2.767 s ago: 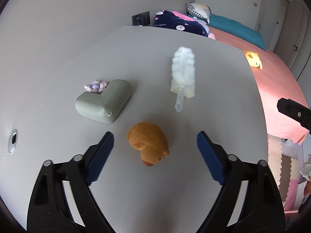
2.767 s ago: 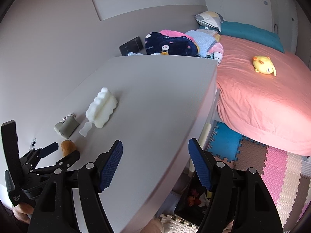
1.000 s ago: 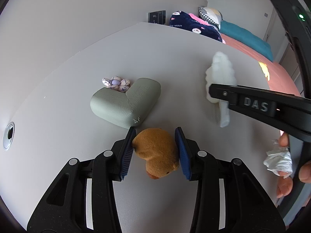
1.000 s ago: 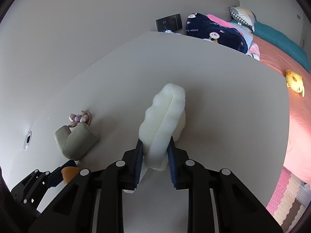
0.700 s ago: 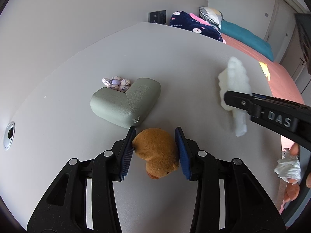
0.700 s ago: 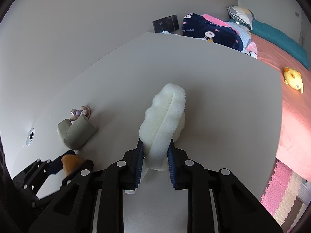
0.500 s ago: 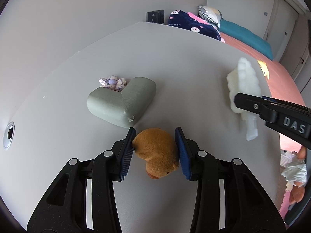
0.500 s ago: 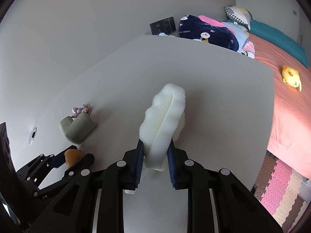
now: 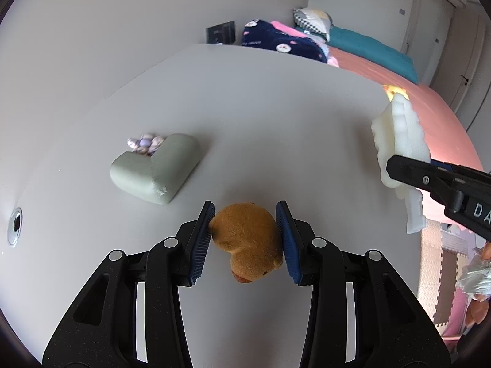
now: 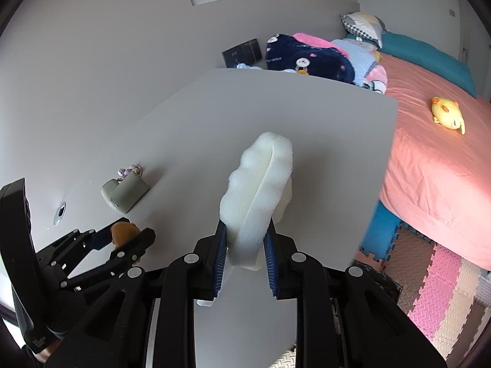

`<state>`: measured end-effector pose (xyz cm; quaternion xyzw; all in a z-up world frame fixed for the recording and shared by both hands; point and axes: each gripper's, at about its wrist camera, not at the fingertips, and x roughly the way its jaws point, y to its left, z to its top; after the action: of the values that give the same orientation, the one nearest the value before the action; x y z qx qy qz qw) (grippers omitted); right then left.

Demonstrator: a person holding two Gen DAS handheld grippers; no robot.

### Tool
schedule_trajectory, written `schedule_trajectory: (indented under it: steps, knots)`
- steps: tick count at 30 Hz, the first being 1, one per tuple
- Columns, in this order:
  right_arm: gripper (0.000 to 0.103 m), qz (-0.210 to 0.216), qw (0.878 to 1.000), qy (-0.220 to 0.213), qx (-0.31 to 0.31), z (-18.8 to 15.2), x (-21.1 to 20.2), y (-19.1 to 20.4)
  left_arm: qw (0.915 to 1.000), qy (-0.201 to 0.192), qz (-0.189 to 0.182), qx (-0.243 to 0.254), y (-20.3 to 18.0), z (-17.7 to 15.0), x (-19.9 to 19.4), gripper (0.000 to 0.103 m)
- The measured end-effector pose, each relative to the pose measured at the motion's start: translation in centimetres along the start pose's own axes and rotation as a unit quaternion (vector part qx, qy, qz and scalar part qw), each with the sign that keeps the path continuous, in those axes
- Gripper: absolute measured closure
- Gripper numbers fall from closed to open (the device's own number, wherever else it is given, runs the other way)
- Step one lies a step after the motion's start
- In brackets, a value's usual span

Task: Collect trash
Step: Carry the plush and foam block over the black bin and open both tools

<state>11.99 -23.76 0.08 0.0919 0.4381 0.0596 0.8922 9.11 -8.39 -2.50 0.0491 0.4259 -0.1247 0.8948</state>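
My left gripper (image 9: 245,239) is shut on a small brown plush toy (image 9: 248,242) just above the grey table (image 9: 276,107). My right gripper (image 10: 245,254) is shut on a white foam piece (image 10: 257,184) and holds it in the air over the table's right side. The foam piece also shows at the right of the left wrist view (image 9: 399,150). The left gripper with the brown plush toy (image 10: 122,231) shows at the lower left of the right wrist view.
A grey-green L-shaped cushion (image 9: 156,168) with a small purple flower charm (image 9: 144,142) lies on the table's left. A round grommet (image 9: 14,226) sits near the left edge. A pink bed (image 10: 445,159) with a yellow toy (image 10: 448,116) stands right; foam mats (image 10: 429,291) cover the floor.
Both grippers closed, the left on the brown plush and the right on the foam piece. The right gripper has since carried the foam rightward, towards the table's edge.
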Motion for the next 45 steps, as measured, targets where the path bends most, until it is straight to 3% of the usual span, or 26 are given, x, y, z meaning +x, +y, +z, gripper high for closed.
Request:
schedule_trajectory:
  steps: [21, 45]
  knots:
    - [0.078, 0.001, 0.999, -0.031, 0.034, -3.8, -6.4, -5.9, 0.9982, -0.016, -0.041, 0.041, -8.2, 0.5, -2.7, 0.062]
    - [0.078, -0.06, 0.991, -0.061, 0.101, -7.8, -12.7, -15.6, 0.986, -0.009, -0.111, 0.124, -19.8, -0.5, -2.6, 0.062]
